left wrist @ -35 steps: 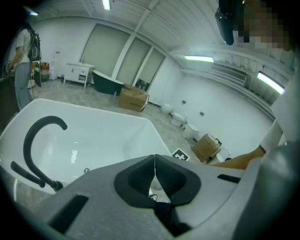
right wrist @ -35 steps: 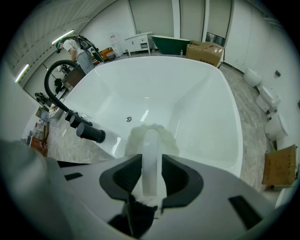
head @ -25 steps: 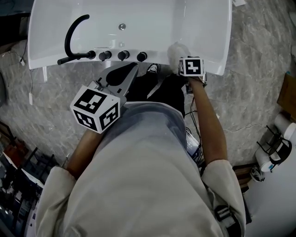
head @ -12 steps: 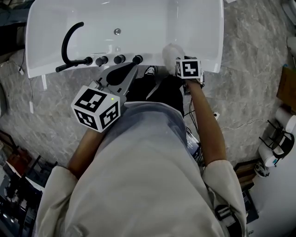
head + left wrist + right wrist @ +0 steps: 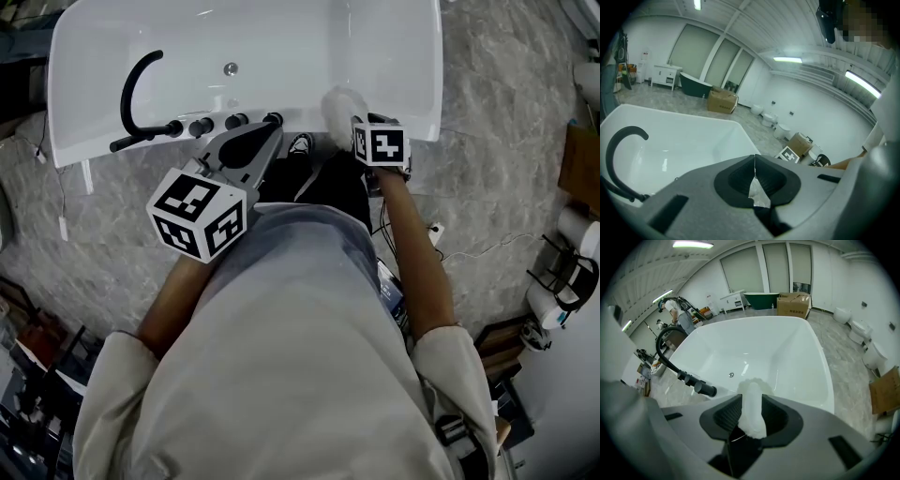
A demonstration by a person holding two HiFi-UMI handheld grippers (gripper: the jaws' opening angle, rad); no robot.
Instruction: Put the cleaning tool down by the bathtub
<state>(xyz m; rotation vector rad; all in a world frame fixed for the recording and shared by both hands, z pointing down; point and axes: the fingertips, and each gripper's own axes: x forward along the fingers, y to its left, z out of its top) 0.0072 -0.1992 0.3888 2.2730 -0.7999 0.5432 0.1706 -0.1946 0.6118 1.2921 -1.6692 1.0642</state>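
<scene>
The white bathtub (image 5: 375,56) lies along the top of the head view, with a black curved faucet (image 5: 139,80) and black knobs on its near rim. My right gripper (image 5: 349,120) hangs over that near rim, right of the knobs, shut on a white fluffy cleaning tool (image 5: 336,105). In the right gripper view the cleaning tool (image 5: 752,406) stands upright between the jaws, with the tub basin (image 5: 787,352) beyond it. My left gripper (image 5: 265,131) is held over the rim by the knobs, jaws shut with nothing between them (image 5: 754,161).
Grey marble floor (image 5: 506,122) surrounds the tub. A shoe (image 5: 300,143) shows just below the rim. A white cable (image 5: 478,248) and clutter lie on the floor at the right. Cardboard boxes (image 5: 721,101) and toilets (image 5: 768,119) stand far off.
The tub has shifted slightly left in the head view. My right gripper, with the cleaning tool in it, has slid a little left along the near rim. The left gripper stays about where it was.
</scene>
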